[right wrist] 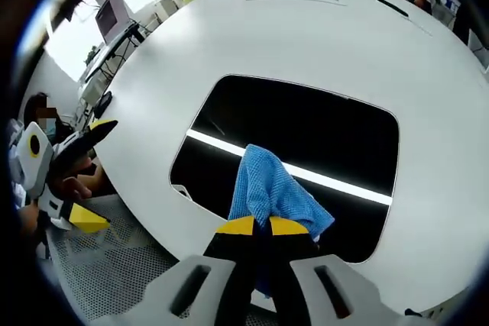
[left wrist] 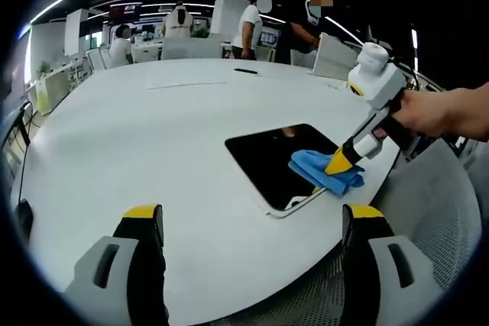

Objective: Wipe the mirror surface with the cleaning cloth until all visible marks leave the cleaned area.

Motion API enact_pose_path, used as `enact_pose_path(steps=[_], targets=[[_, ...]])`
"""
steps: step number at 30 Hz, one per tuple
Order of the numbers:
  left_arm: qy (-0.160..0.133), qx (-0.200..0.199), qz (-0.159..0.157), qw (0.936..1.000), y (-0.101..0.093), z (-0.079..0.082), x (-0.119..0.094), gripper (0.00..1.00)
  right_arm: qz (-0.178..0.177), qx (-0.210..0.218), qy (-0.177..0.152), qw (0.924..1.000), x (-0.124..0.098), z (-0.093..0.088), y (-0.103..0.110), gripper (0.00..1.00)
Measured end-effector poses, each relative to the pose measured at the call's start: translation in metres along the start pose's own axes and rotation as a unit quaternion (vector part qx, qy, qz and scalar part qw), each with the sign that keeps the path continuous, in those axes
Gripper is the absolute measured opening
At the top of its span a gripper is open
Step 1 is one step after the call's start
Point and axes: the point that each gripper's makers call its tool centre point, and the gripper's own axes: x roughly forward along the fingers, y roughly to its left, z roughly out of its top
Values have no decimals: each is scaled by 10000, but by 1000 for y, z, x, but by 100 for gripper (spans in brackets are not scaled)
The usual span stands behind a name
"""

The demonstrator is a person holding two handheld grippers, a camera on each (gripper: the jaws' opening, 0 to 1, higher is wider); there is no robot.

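Blue cloth (right wrist: 272,192): bunched and clamped between the jaws of the right hand-held gripper (right wrist: 259,228), lying on the mirror near its close edge.
Mirror (right wrist: 321,127): dark rounded rectangle lying flat on the white desk (right wrist: 321,28), close to the desk's near edge; a bright strip of ceiling light reflects across it.
Right hand-held gripper, from the left gripper view (left wrist: 341,162): yellow tips down on the cloth (left wrist: 325,171) at the mirror's (left wrist: 267,158) corner nearest the person's hand (left wrist: 439,112).
Left hand-held gripper (left wrist: 252,223): jaws wide apart, holding nothing, hovering over bare desk (left wrist: 153,135) just short of the mirror.
Marks: none that I can make out on the glass; reflections and fisheye blur make small smudges hard to tell.
Progress: wiping looks underway, with the cloth covering only one patch; most of the surface lies beyond it, so I judge the job unfinished.
Left to do: sweep the cloth over the far part of the glass.
Background: people and chairs well apart from the mirror.
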Motion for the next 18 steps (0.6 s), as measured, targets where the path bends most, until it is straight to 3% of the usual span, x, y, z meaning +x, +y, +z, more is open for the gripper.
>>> enact_pose_path(steps=[18], targets=[[1,3,1,10000,0,0,0,97,-88,66,54,9999,0,3,-7,0]])
